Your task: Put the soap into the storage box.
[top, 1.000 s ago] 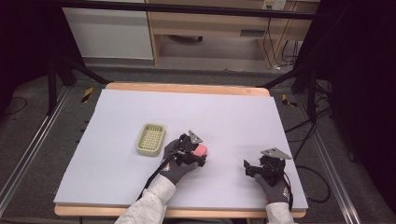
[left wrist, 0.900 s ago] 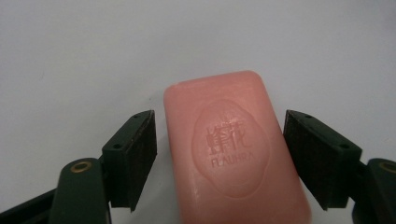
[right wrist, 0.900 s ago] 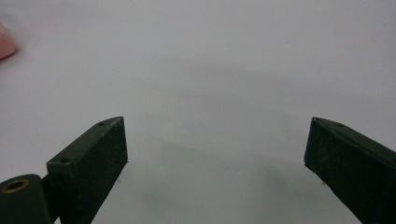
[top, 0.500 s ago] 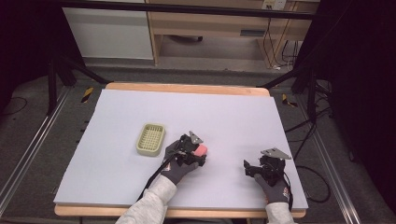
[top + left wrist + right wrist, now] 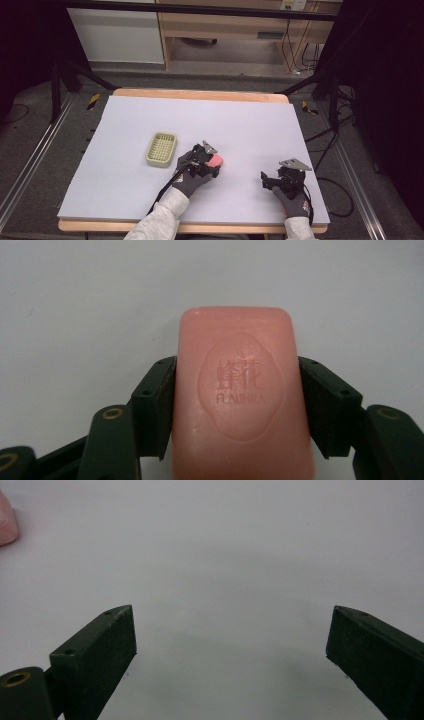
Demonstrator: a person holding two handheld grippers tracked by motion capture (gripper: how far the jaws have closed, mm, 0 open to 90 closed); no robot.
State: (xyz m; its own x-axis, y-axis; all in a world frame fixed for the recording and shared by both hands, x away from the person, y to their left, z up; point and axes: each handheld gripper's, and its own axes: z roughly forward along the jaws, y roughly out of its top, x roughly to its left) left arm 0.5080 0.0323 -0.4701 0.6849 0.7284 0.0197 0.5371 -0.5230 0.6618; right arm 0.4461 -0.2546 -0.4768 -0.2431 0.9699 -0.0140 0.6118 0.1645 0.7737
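On the left part of the bench (image 5: pixel 125 190), which has a smooth, pale grey-blue top and a wooden edge, sits a small soap dish (image 5: pixel 161 149). It is pale yellow-green, shaped like a box with round corners, and its inside is a grid of little holes.

Just to the right of the dish is the left hand-held gripper (image 5: pixel 216 162), held in a dark glove with a grey sleeve behind it. Its jaws have just been closing, and now they squeeze a bar of soap (image 5: pixel 215 160) between them. In the left gripper view the black, flat pads press on the two long sides of the soap (image 5: pixel 242 390). The soap is pink and smooth, a bit shiny, like a brick with soft round corners. On its top face there is a pressed-in oval shape with some signs and small letters inside. The long way of the bar runs straight out from the gripper, away from the hand. Its flat top faces up, and the far end sticks out past the pads, over the bench. The soap is near the middle of the bench, a little toward the person.

Well apart on the right is the right hand-held gripper (image 5: pixel 267 179), also in a dark glove. Its jaws stand wide apart with just bare bench between them. A tiny pink corner of the soap (image 5: pixel 7 522) peeks in at the top left of the right gripper view.
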